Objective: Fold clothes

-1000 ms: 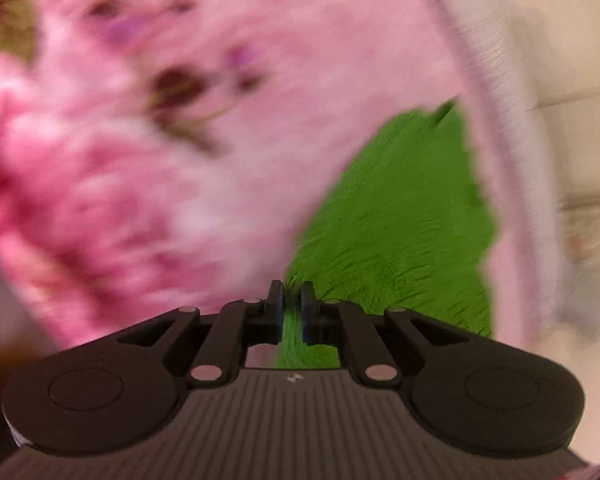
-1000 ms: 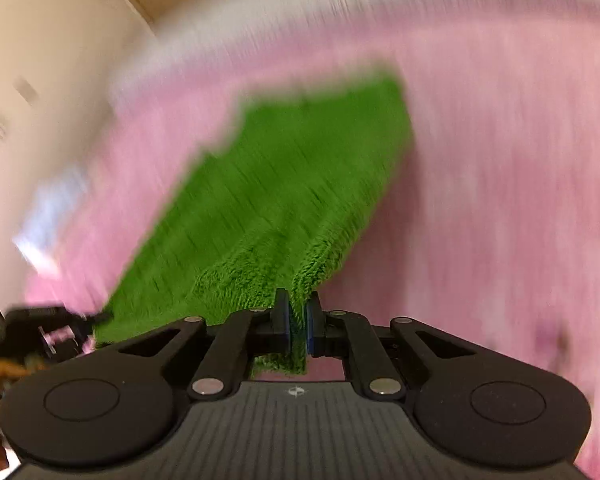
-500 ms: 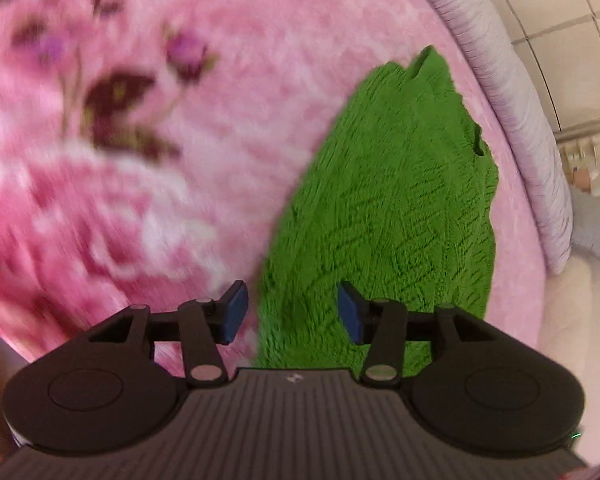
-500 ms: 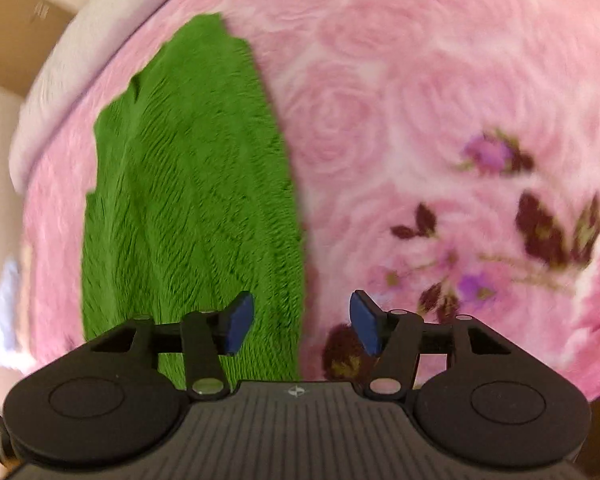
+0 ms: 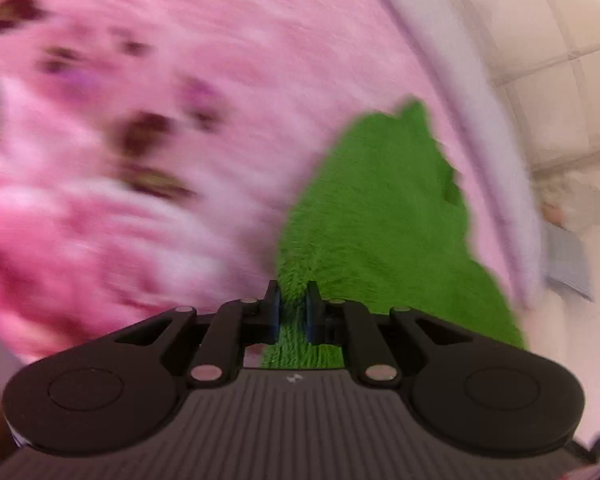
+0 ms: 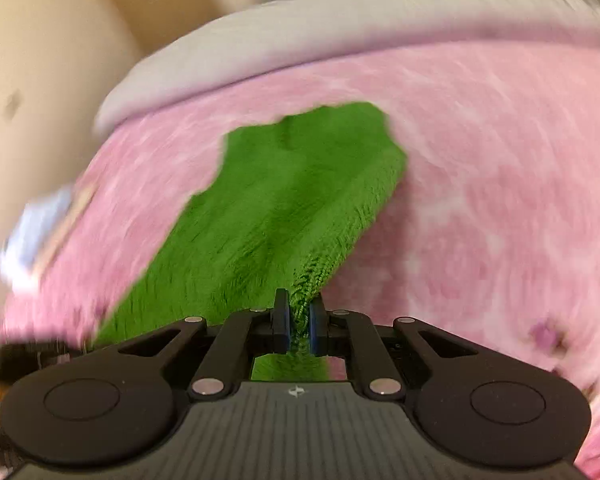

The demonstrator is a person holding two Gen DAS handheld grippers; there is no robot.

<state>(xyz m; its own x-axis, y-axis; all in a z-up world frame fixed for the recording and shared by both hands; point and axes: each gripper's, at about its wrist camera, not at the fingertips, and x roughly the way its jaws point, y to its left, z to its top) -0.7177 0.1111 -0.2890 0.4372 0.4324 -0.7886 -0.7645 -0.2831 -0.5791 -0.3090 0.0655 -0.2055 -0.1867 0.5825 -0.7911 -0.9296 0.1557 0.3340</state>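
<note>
- Workpiece: green knit garment [image 5: 384, 216], lying on a pink floral blanket [image 5: 180, 80]. Both views are motion-blurred.
- Left gripper [image 5: 294, 312]: jaws have just been closing and now stand narrow, pinching a bunched ridge of the green knit between the blue pads [image 5: 275, 312]. The pinched fabric rises from the blanket into the jaws.
- Left wrist view: the garment extends away from the jaws toward the upper right and ends in a pointed corner near a pale grey border [image 5: 488, 120] at the blanket edge. Blurred dark flower prints occupy the blanket to the left of the garment. A tiled wall [image 5: 560, 60] and an indistinct pale object [image 5: 572, 204] appear beyond the border on the right.
- Right gripper [image 6: 299, 322]: jaws have just been closing and now stand narrow, clamped on the near edge of the same garment. Ribbed knit texture is visible just ahead of the pads.
- Right wrist view: the garment fans out from the jaws toward the top centre, its right edge lifted clear of the blanket and its far end resting flat. A shallow crease runs along its middle.
- Grey border lies beyond the garment's far end; a beige wall [image 6: 40, 60] stands behind it on the left.
- Blurred white-blue object [image 6: 36, 232] sits at the blanket's left edge; its identity cannot be determined.
</note>
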